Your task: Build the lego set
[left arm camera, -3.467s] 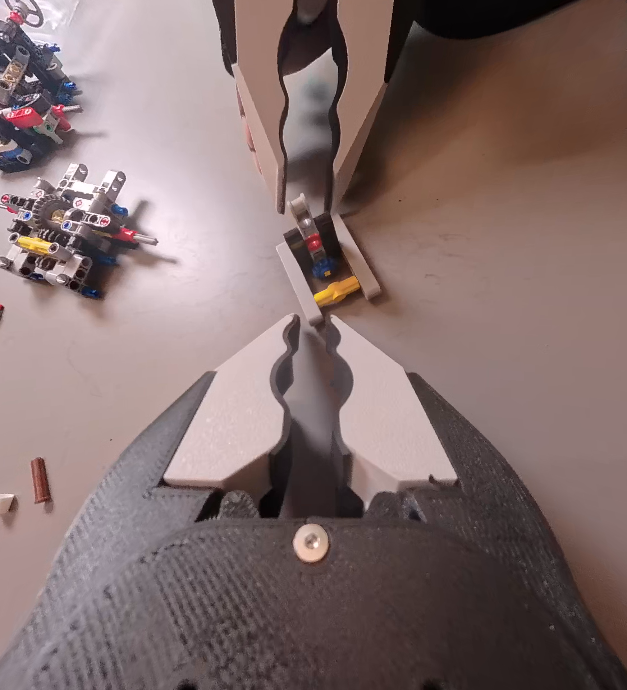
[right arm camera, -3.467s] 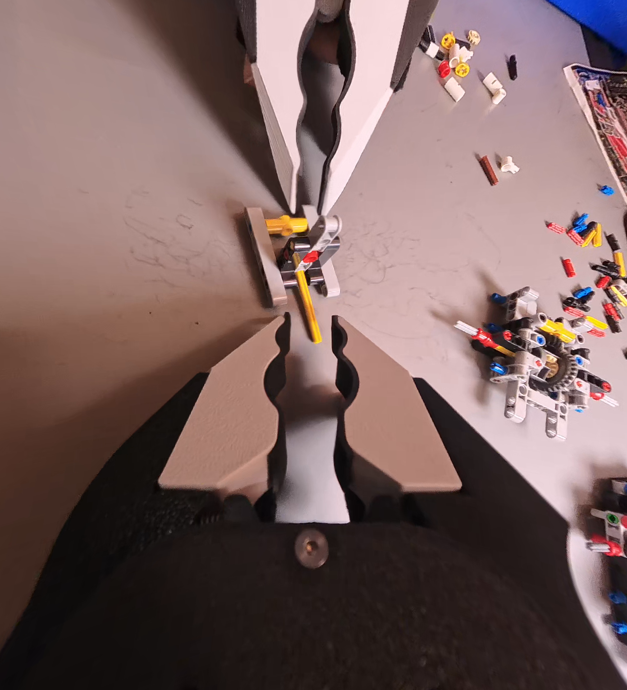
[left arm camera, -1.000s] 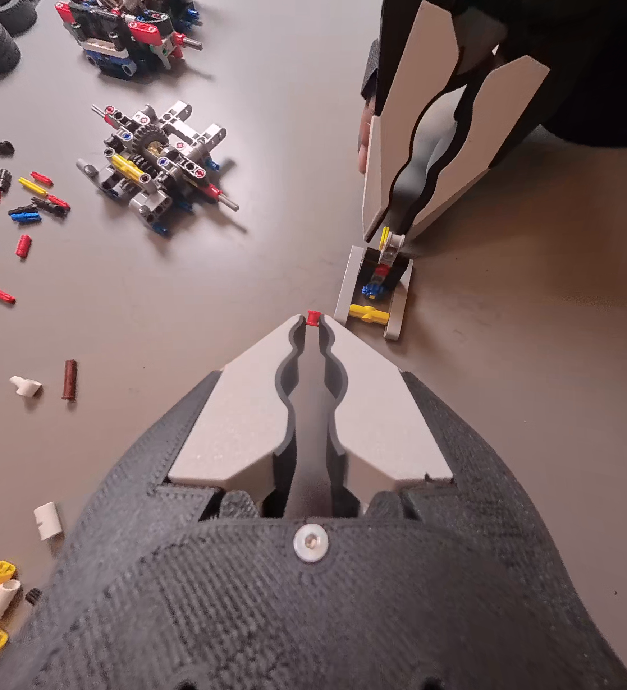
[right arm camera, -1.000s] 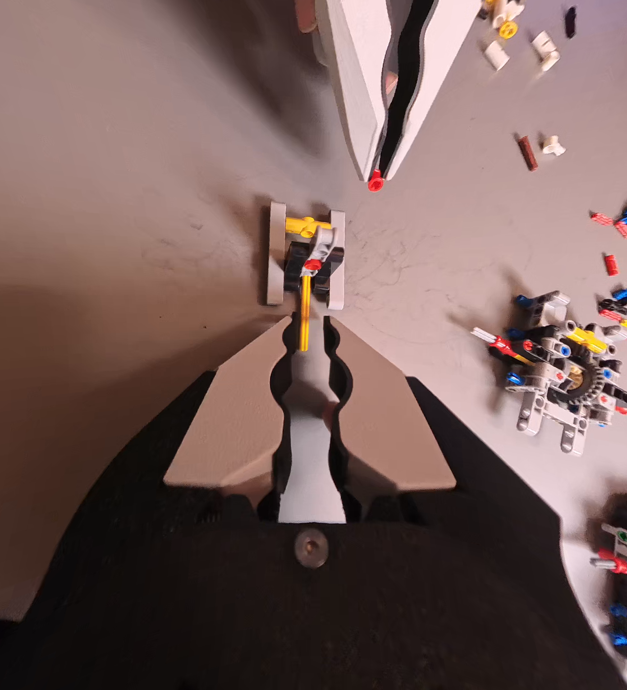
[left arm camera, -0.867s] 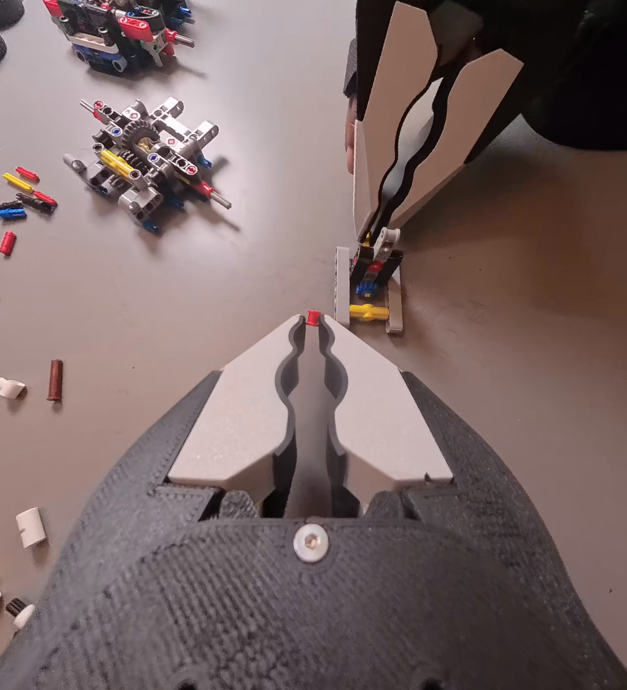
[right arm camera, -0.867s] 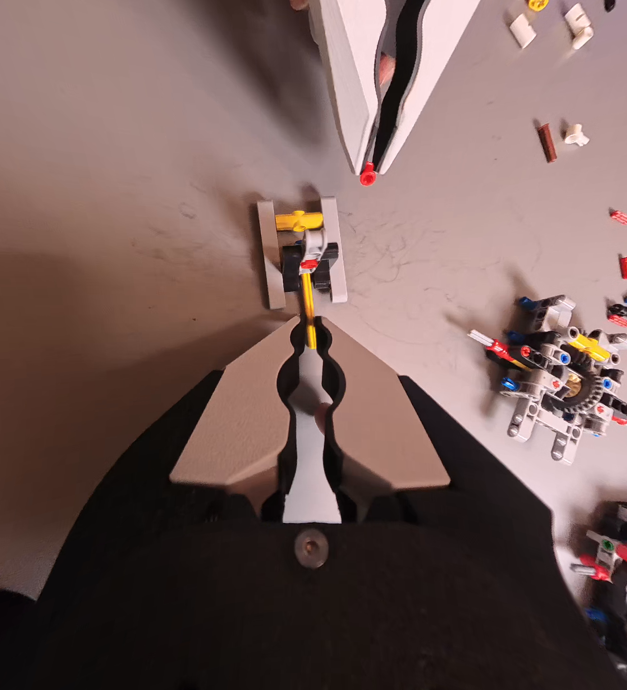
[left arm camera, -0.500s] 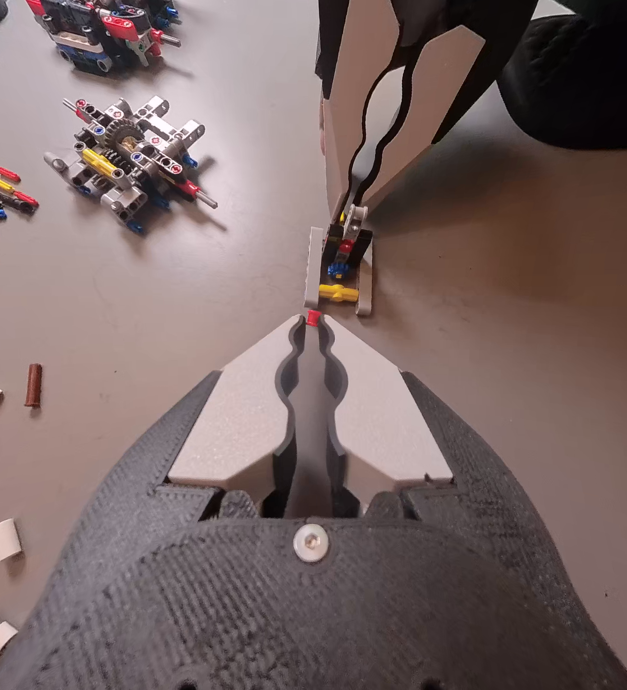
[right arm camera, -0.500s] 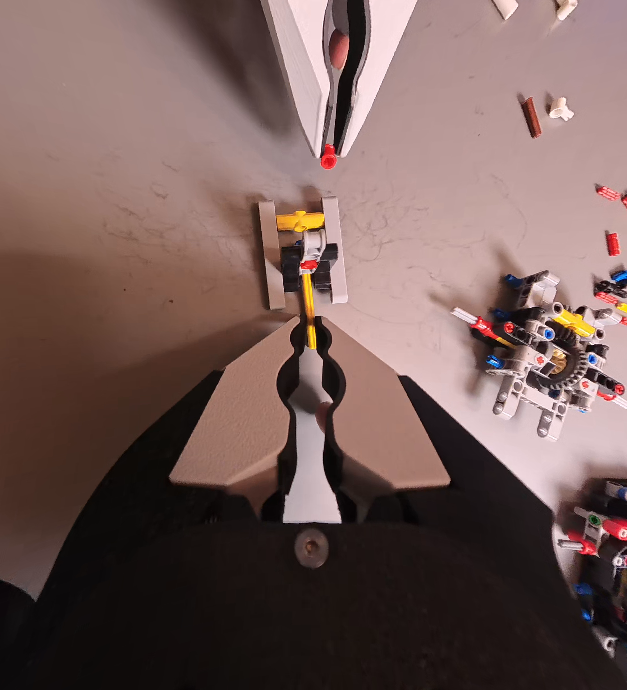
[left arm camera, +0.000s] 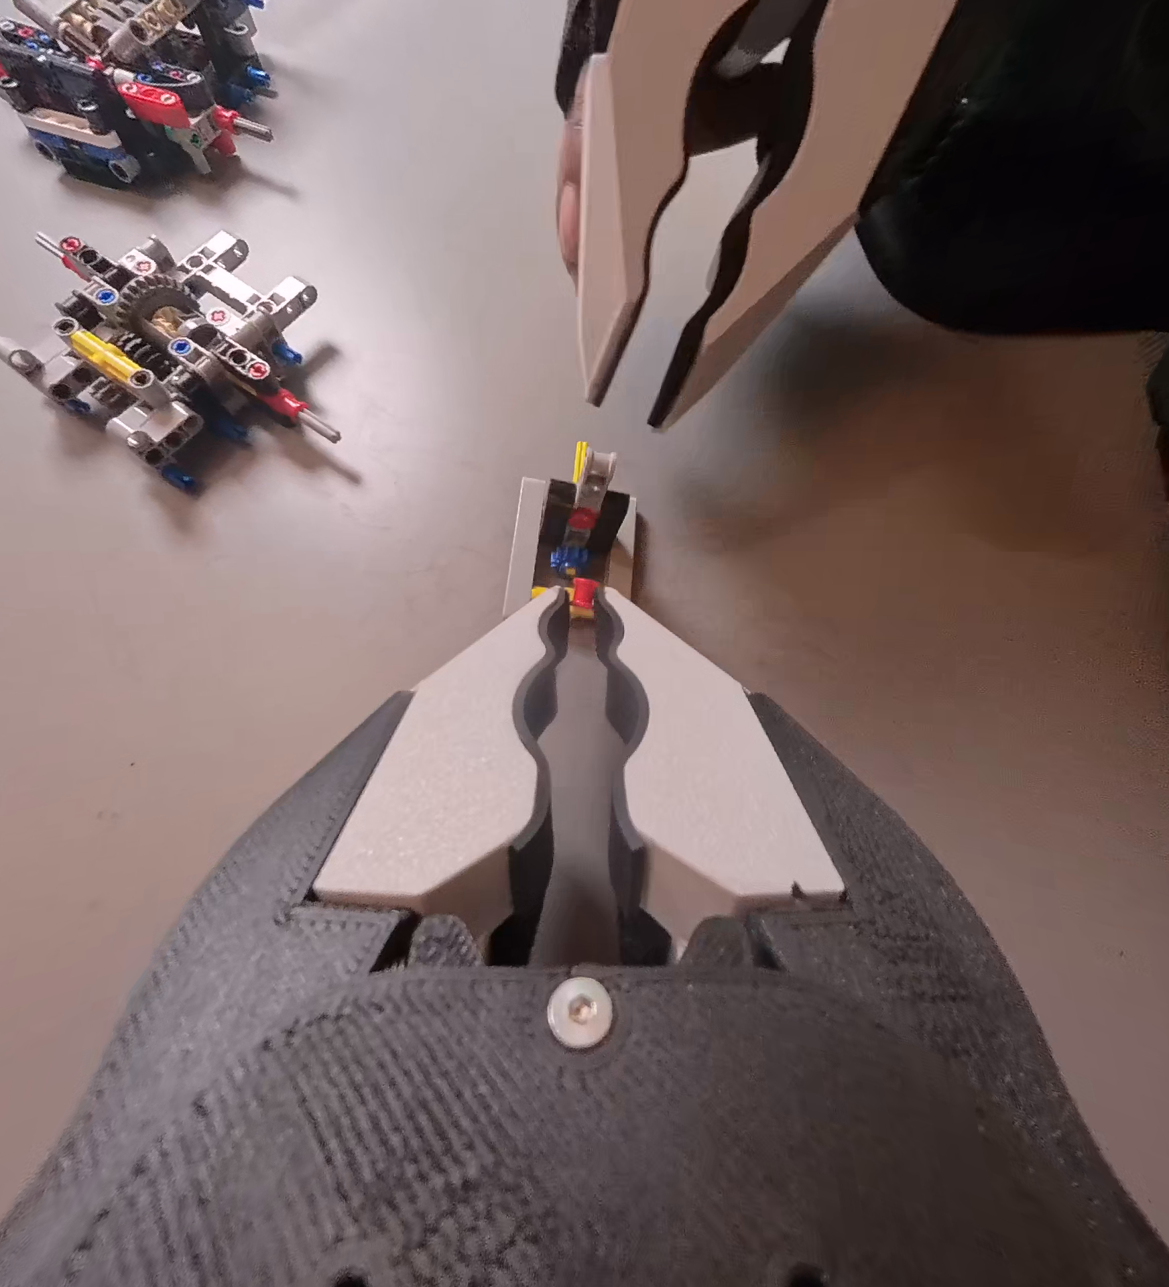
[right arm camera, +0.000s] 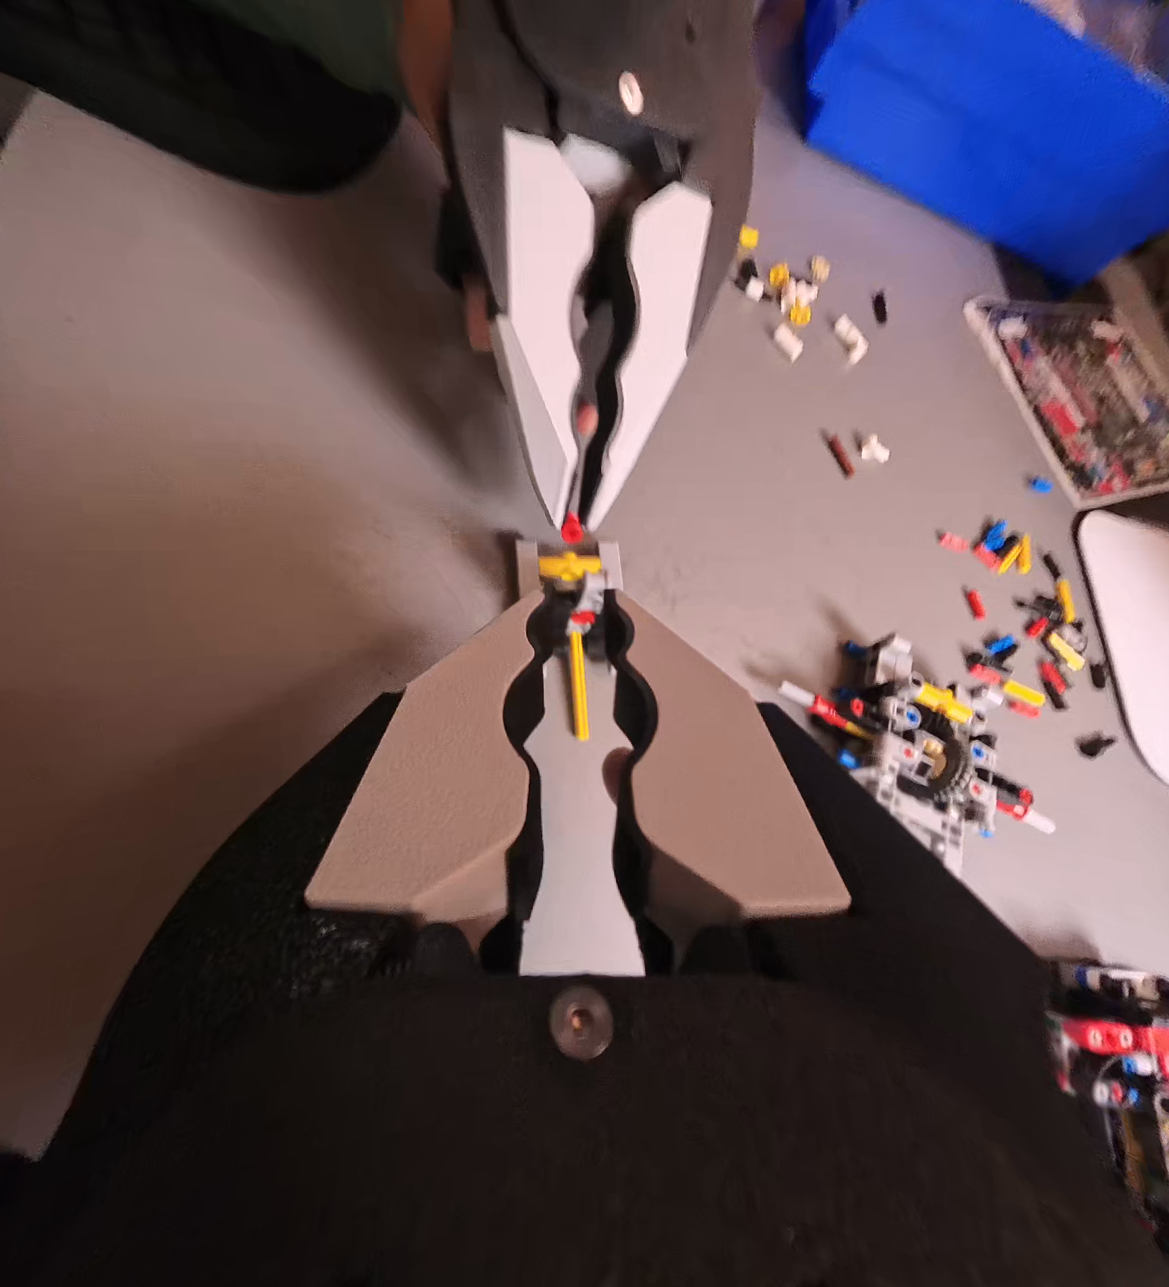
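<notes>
While the left gripper [left arm camera: 582,600] clamps a red peg [left arm camera: 582,594] beside the small frame [right arm camera: 571,571], the right gripper [left arm camera: 627,414] hangs apart above it.

Even indoor light, soft shadows; right view motion-blurred, wide-angle edge distortion.

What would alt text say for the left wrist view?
The left gripper pinches a small red pin at a small grey-framed brick assembly on the table. The right gripper hovers open beyond it.
</notes>
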A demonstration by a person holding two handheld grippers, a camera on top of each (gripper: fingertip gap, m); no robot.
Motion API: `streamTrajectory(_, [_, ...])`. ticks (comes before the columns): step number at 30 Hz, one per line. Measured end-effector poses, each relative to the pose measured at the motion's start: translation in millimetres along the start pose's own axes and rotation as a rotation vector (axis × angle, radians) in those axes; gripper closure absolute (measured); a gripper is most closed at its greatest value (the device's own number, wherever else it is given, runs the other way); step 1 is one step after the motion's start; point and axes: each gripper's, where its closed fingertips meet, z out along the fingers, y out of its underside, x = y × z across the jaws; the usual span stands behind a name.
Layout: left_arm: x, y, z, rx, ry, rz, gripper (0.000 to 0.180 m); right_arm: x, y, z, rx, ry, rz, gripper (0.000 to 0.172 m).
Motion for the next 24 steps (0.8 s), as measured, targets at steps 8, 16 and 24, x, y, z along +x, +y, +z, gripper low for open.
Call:
streamTrajectory(8, [15, -14, -3, 0.071, 0.092, -0.047, 0.176, -13, -17, 17, 0.030, 0.075, -0.172, 0.162])
streamTrajectory(16, [26, -21, -8, 0.104, 0.148, -0.043, 0.175, -18, -20, 19, 0.035, 0.070, -0.211, 0.165])
streamTrajectory(24, [39, -17, -9, 0.088, 0.218, -0.008, 0.175, -30, -22, 18, 0.056, 0.002, -0.213, 0.167])
